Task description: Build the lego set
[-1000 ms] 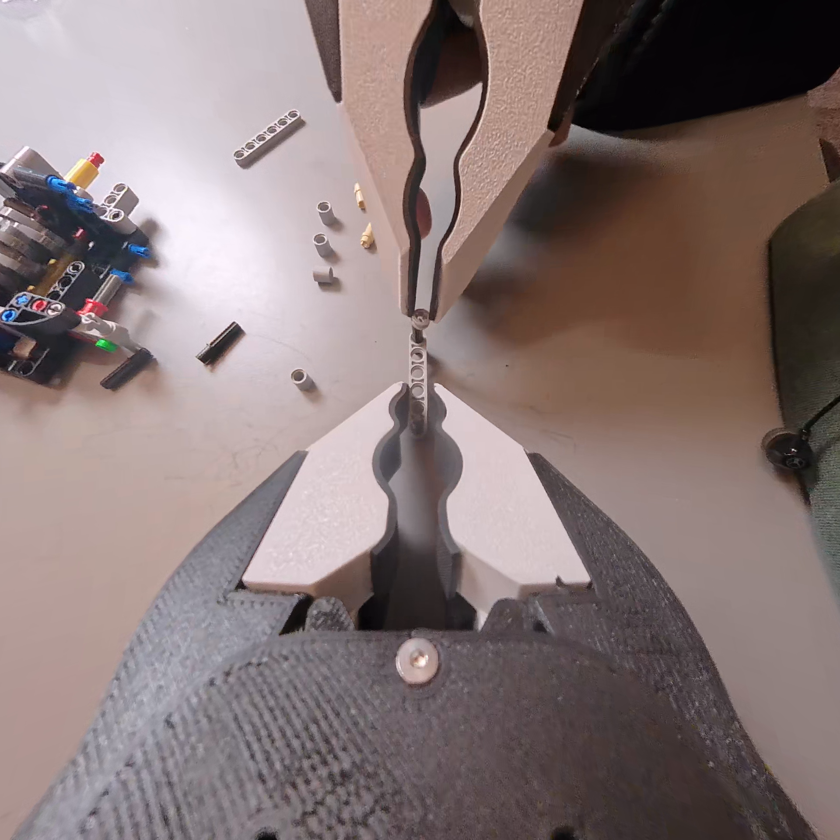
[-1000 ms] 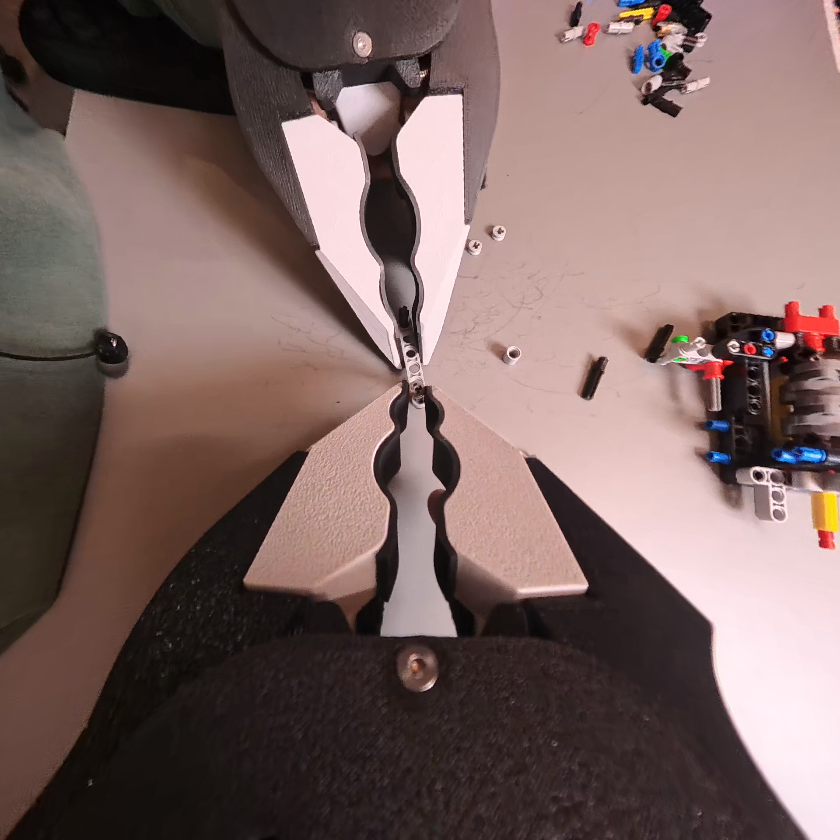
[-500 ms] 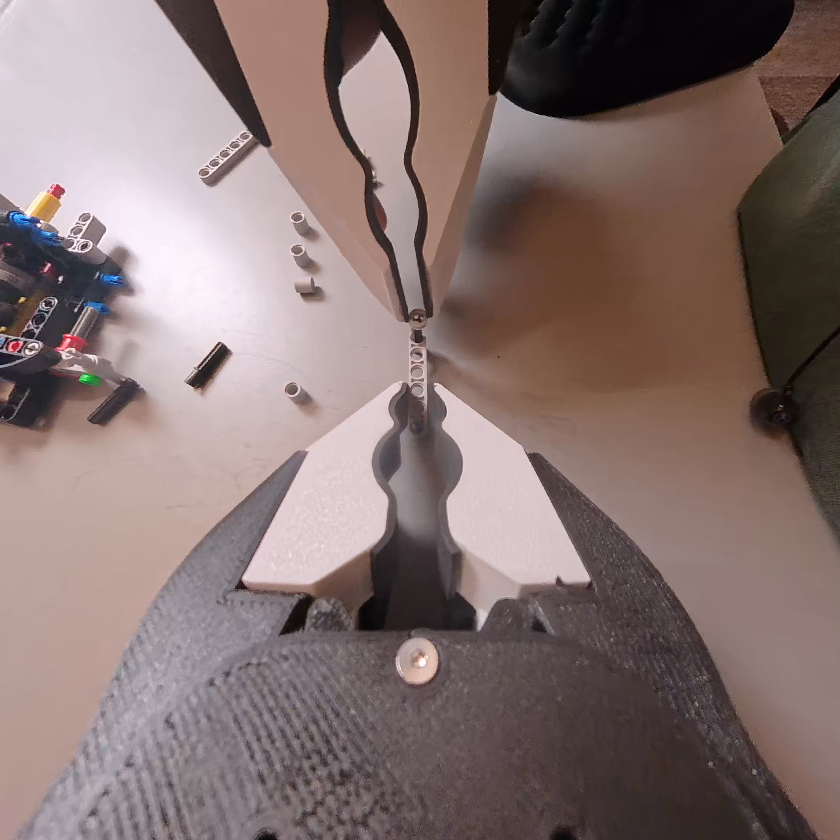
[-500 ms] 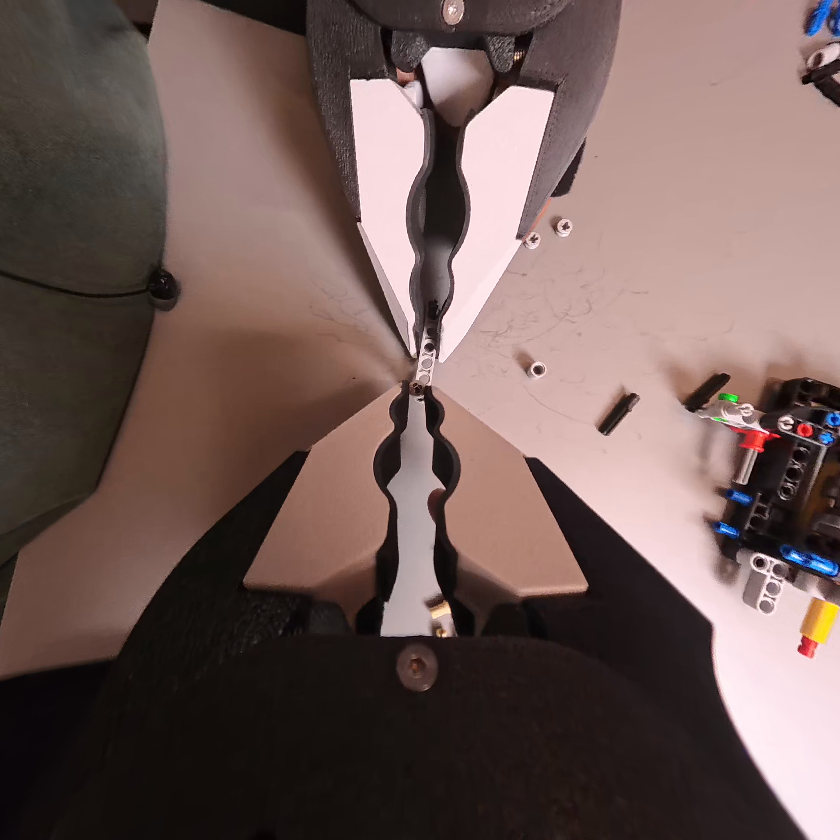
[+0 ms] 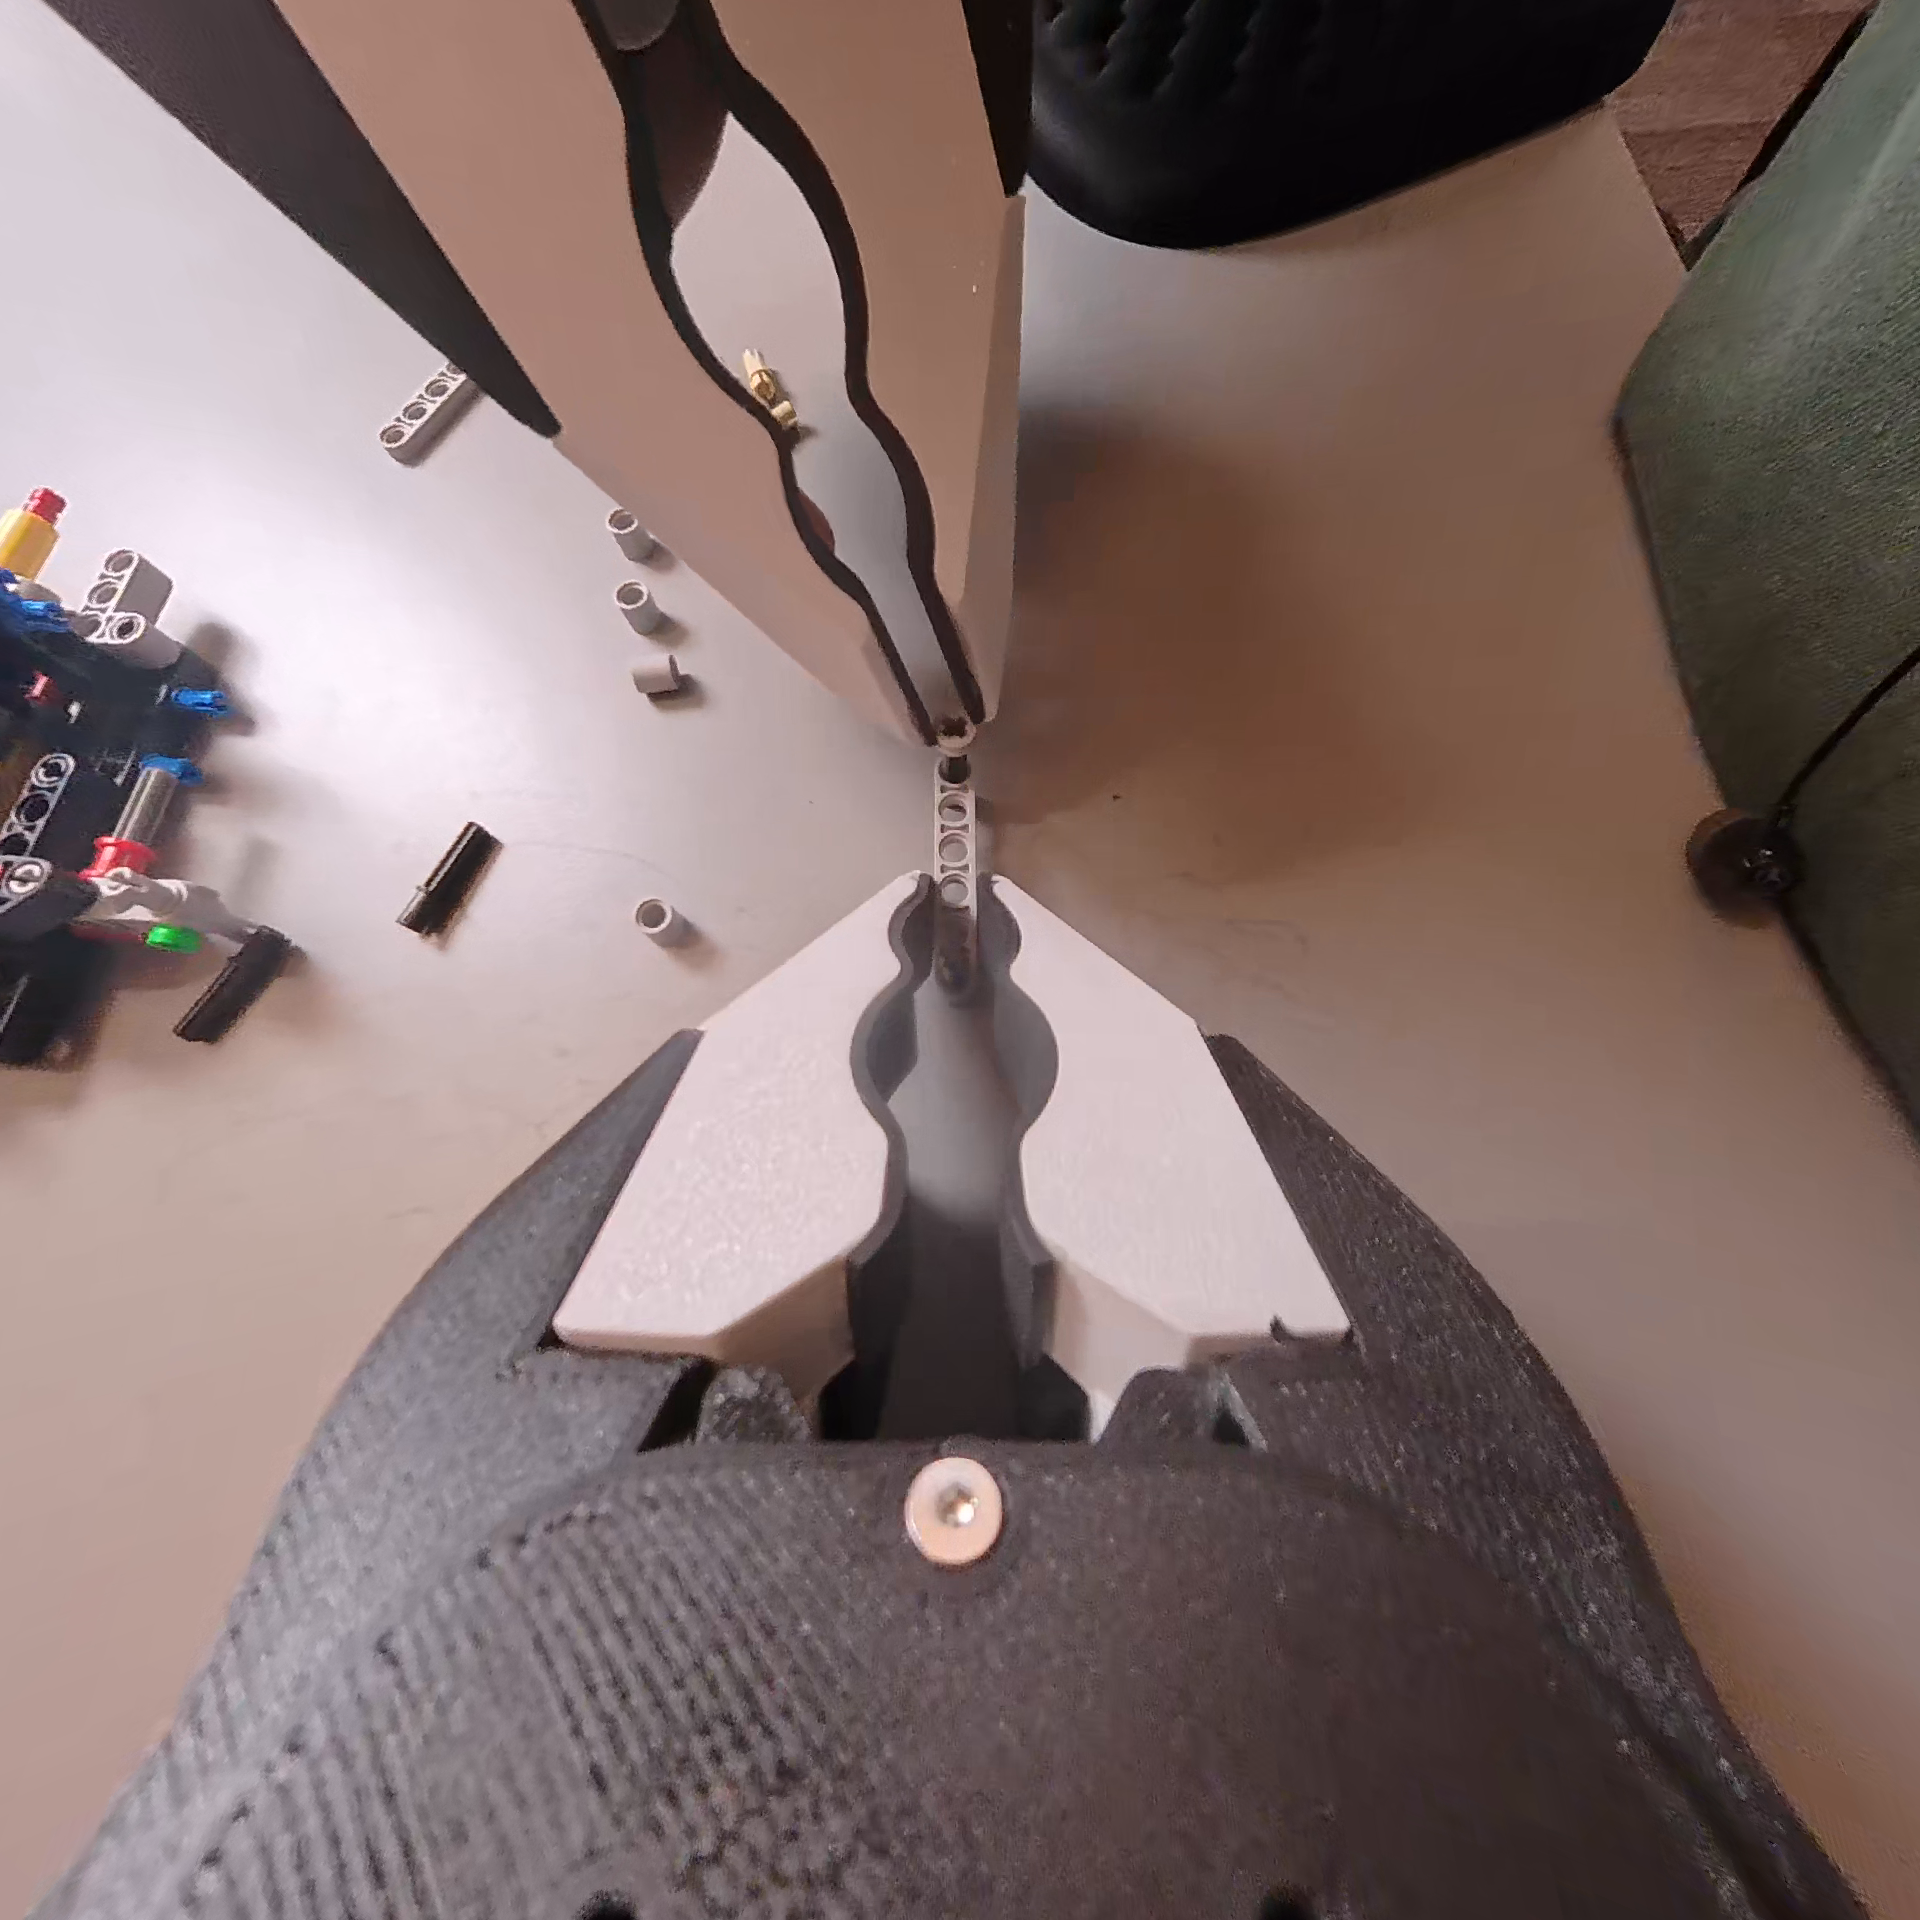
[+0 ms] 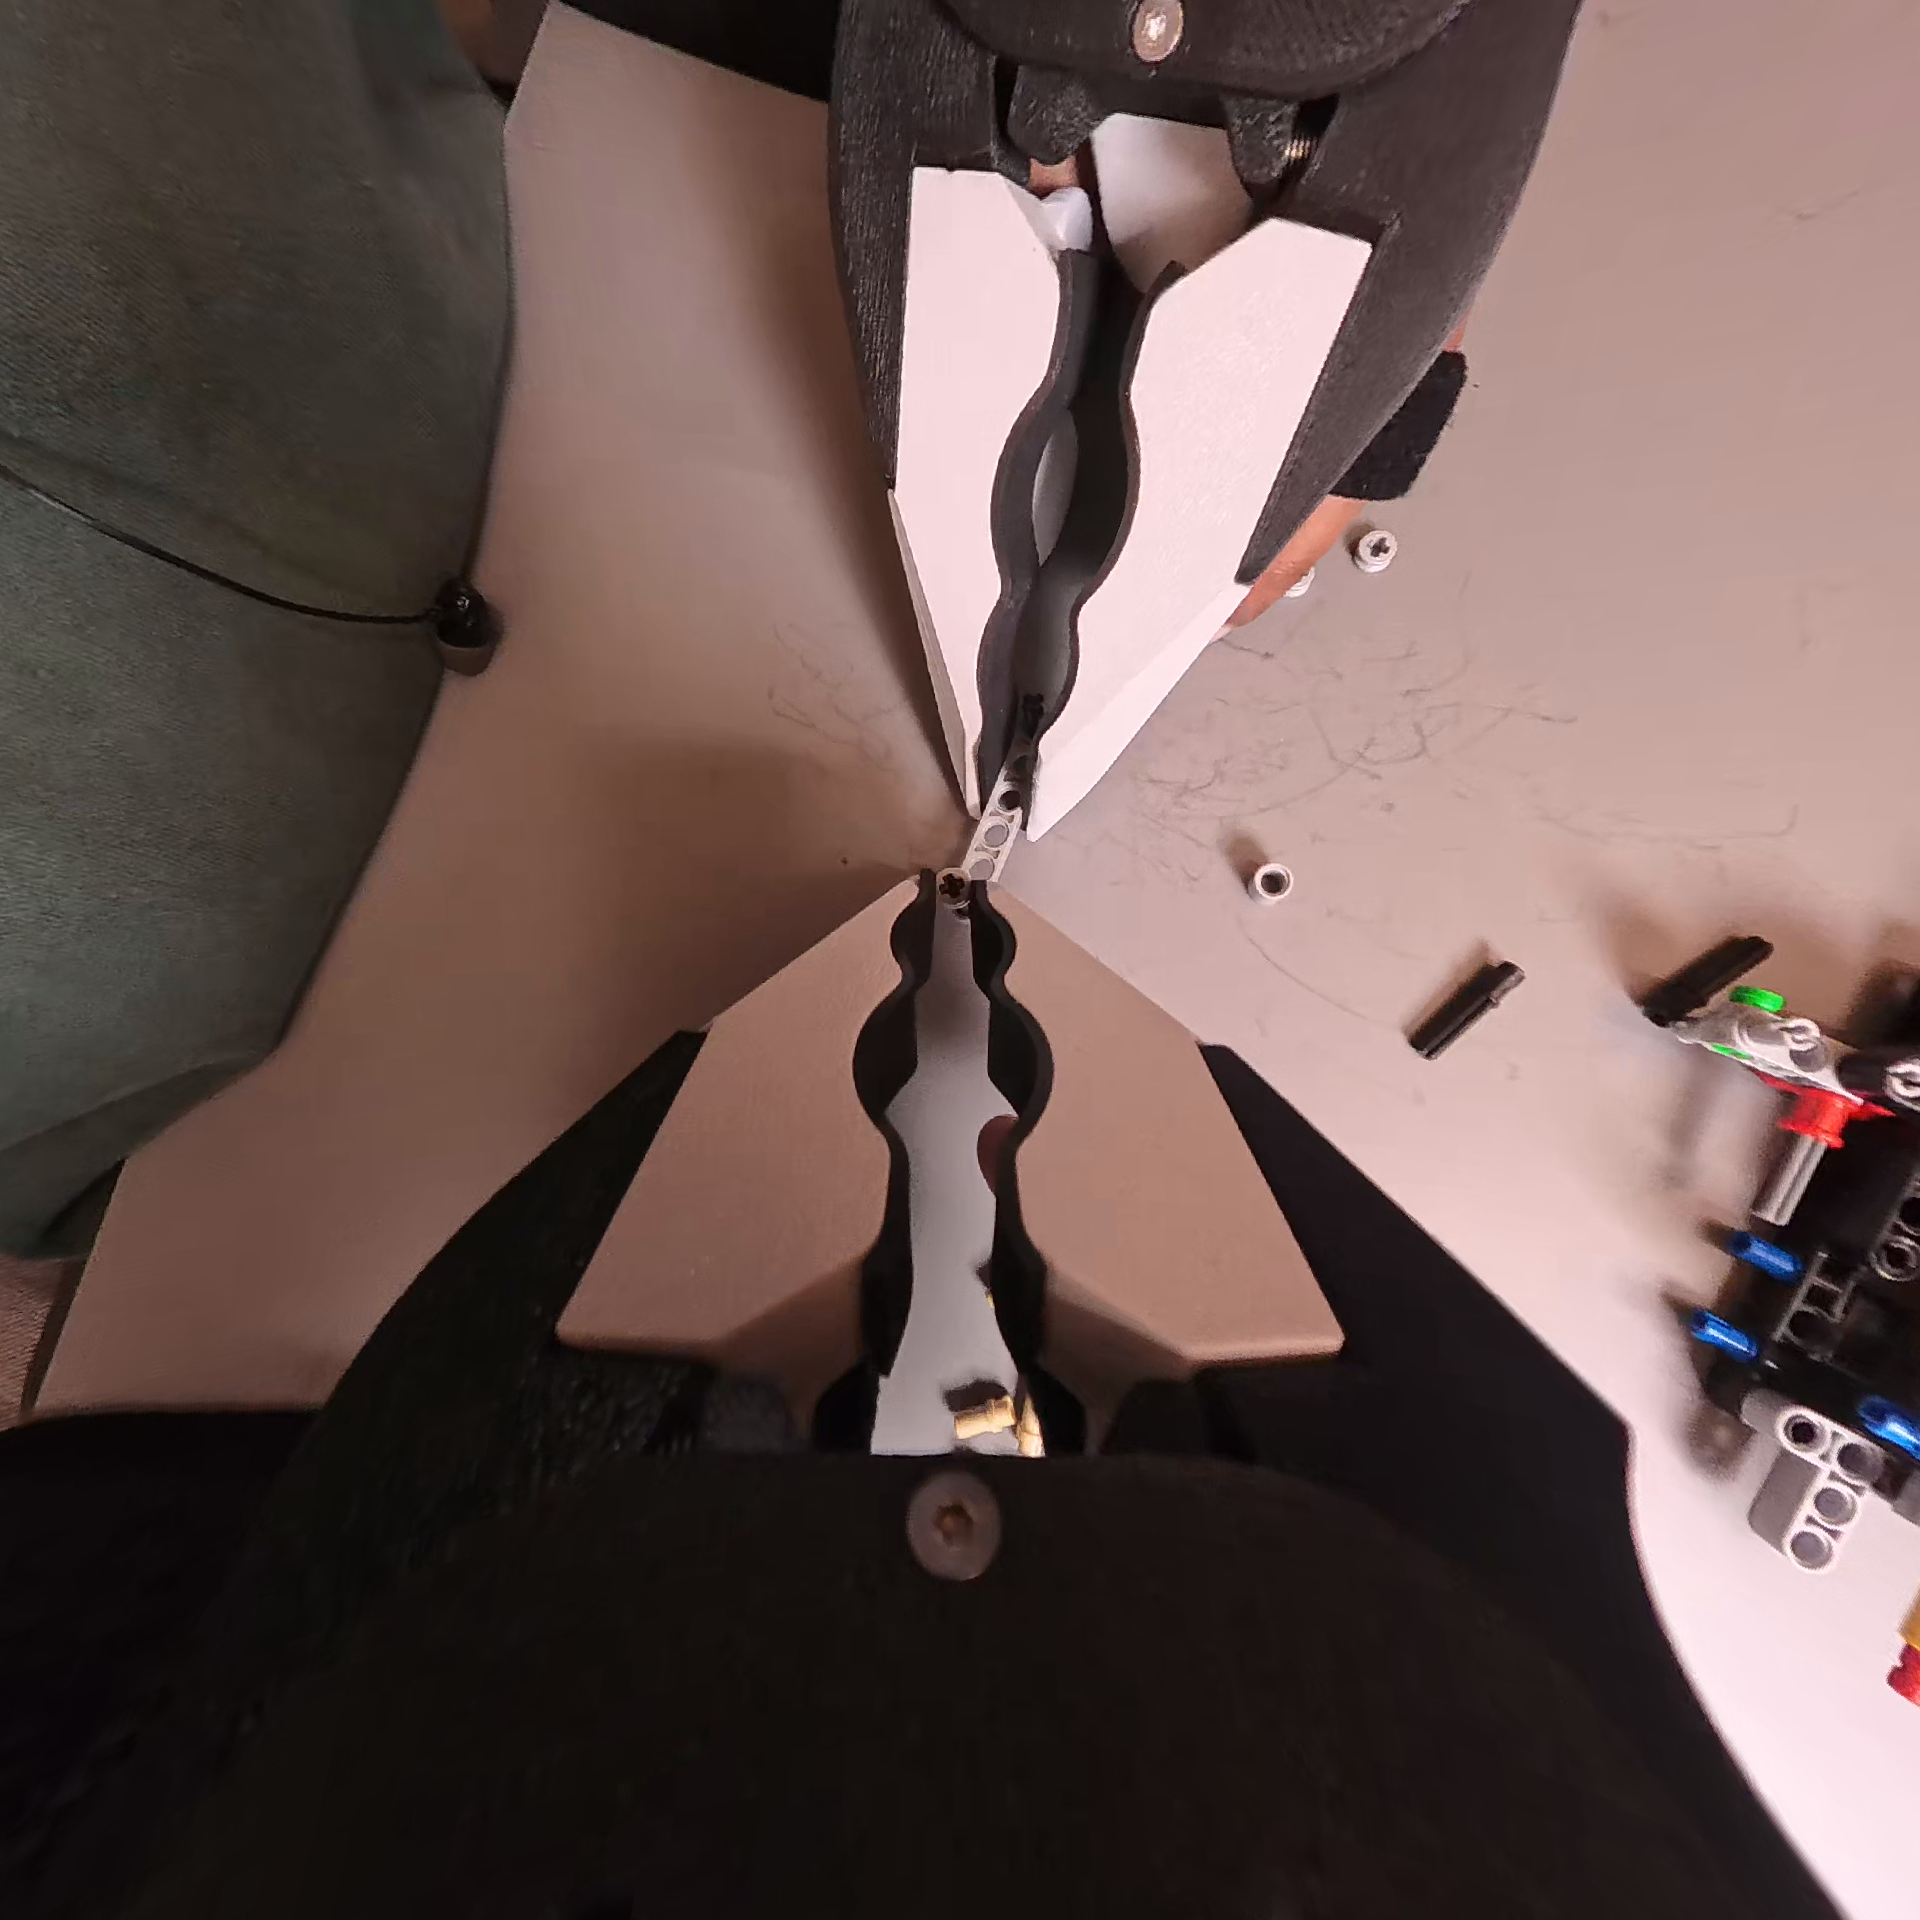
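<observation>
- Grey, thin and full of holes, the lego beam [image 5: 954, 831] hangs above the table [image 5: 1299, 727], between the two grippers.
- Left gripper [image 5: 953, 885] is closed onto the beam's near end, its tips pinching it tightly.
- Right gripper [image 6: 953, 883] is nearly closed on a small pale pin [image 6: 951, 886] with a cross-shaped end, held at the beam's far end hole; whether the pin is seated I cannot tell.
- Loose grey bushes [image 5: 659, 918] and a black pin [image 5: 449, 876] lie on the table, left of the grippers in the left wrist view.
- Farther left sits the part-built black model [image 5: 62, 810] with blue, red and yellow pieces.
- Green cushion [image 6: 208, 520] borders the table's edge.
</observation>
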Tool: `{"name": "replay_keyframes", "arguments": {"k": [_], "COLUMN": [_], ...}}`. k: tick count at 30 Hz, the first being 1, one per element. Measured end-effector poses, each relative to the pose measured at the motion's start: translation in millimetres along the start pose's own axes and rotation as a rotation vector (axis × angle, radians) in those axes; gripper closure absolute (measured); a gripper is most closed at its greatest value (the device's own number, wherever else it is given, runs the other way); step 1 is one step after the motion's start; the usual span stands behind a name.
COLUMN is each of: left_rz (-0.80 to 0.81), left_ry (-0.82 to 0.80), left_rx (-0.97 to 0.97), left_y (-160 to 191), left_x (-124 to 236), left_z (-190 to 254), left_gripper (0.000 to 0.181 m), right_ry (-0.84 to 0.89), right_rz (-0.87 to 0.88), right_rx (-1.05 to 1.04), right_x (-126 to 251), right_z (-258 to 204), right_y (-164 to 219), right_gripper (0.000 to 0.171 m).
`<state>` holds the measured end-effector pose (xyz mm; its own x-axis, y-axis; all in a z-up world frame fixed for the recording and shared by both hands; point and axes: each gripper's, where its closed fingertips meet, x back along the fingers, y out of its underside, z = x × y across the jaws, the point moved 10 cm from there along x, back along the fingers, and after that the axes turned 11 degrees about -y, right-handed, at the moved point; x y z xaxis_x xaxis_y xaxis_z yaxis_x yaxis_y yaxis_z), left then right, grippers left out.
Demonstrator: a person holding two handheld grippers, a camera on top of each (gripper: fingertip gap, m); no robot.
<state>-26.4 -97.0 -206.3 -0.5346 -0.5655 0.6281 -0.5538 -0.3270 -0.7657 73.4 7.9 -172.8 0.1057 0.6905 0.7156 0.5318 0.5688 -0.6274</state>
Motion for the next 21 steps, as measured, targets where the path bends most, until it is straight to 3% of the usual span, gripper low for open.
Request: {"name": "replay_keyframes", "arguments": {"k": [21], "left_rz": [0.007], "left_ry": [0.046], "left_rx": [-0.039], "left_y": [1], "left_x": [0], "left_z": [-2], "left_gripper": [0.175], "right_ry": [0.020], "right_rz": [-0.108], "right_rx": [-0.031], "right_x": [-6], "right_z": [-6], "right_y": [-12], "right_gripper": [0.168]}}
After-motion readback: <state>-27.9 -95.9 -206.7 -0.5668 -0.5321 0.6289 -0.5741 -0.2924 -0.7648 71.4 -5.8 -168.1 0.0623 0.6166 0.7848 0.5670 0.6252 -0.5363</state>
